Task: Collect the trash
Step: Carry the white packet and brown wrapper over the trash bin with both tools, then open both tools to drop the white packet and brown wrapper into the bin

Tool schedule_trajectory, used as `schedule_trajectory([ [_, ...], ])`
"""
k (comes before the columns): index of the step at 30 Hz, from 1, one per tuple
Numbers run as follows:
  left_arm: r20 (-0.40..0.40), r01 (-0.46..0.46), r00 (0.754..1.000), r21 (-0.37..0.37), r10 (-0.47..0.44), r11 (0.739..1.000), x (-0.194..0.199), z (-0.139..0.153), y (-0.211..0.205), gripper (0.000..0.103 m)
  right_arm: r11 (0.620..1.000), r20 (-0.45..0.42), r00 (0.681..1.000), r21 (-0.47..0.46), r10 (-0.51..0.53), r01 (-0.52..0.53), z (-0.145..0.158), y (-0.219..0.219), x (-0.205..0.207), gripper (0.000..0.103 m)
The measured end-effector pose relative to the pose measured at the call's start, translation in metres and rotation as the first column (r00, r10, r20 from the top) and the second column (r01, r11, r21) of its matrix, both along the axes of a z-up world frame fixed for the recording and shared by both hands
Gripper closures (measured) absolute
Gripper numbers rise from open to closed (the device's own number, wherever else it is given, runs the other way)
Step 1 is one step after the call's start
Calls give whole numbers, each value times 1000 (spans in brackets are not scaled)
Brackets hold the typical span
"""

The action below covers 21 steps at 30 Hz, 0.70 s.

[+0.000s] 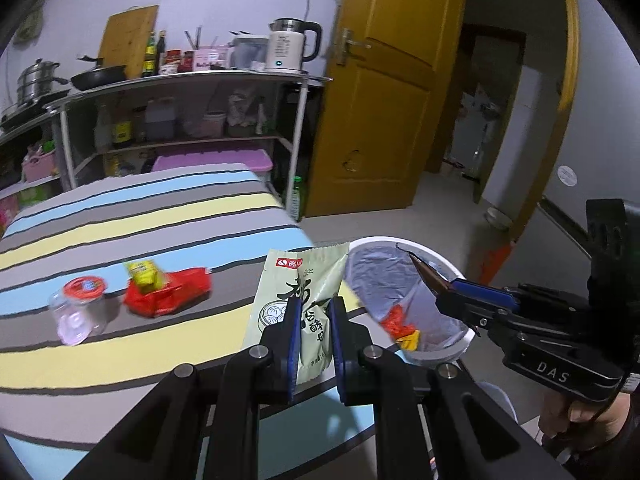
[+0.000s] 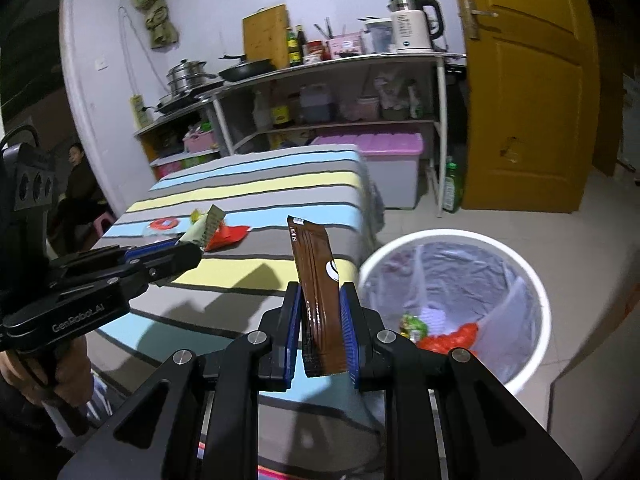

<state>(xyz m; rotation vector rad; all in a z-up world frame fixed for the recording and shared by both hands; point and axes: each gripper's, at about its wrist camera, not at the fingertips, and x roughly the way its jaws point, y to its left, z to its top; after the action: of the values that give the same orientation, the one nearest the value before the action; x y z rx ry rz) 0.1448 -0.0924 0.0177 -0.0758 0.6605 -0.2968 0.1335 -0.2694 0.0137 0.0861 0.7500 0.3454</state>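
Observation:
My left gripper (image 1: 314,312) is shut on a pale green snack packet (image 1: 300,280) and holds it above the table's right edge, next to the white trash bin (image 1: 460,350). My right gripper (image 2: 320,304) is shut on a brown sachet (image 2: 314,264), held upright just left of the bin (image 2: 532,264). The bin has a clear liner and holds red and yellow wrappers (image 2: 452,336). On the striped table (image 1: 120,216) lie a red wrapper (image 1: 172,296), a yellow packet (image 1: 144,274) on it, and a clear plastic cup with a red lid (image 1: 78,306).
A metal shelf (image 1: 192,80) with a kettle, pans and bottles stands behind the table. A purple-lidded storage box (image 2: 384,160) sits beside it. A yellow door (image 1: 384,80) stands open at the right. A person sits at the far left (image 2: 80,184).

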Motion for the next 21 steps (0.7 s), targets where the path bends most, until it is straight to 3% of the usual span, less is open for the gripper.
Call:
schedule_trajectory([
  [21, -45, 127, 991, -12, -128, 992, 47, -18, -74, 89, 987, -49, 986, 13, -159, 160, -19, -69, 11, 82],
])
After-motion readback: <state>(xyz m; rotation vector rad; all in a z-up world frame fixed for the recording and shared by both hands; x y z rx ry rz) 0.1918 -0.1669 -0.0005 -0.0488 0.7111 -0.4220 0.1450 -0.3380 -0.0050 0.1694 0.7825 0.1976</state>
